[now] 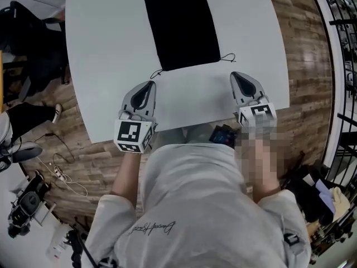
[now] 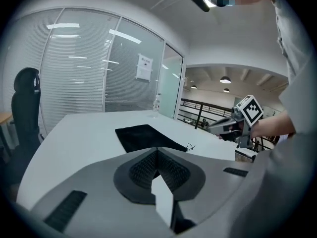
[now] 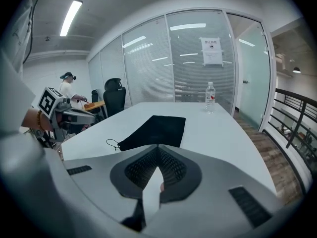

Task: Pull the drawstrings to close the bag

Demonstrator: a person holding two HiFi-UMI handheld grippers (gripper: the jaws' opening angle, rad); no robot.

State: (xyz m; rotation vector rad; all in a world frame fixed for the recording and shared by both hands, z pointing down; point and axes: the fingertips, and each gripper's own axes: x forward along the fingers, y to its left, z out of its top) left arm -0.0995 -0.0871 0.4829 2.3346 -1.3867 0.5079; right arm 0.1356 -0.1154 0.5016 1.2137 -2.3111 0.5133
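Note:
A flat black drawstring bag lies on the white table, its mouth toward me. One thin black drawstring sticks out at the bag's near right corner, another drawstring at the near left corner. My left gripper hovers just short of the left string, shut and empty. My right gripper sits below the right string, also shut and empty. The bag shows ahead in the left gripper view with the right gripper beyond it. The right gripper view has the bag and its string loop.
A clear water bottle stands at the table's far end. A black office chair and a person with a headset are off to the left. Wooden floor, cables and gear surround the table.

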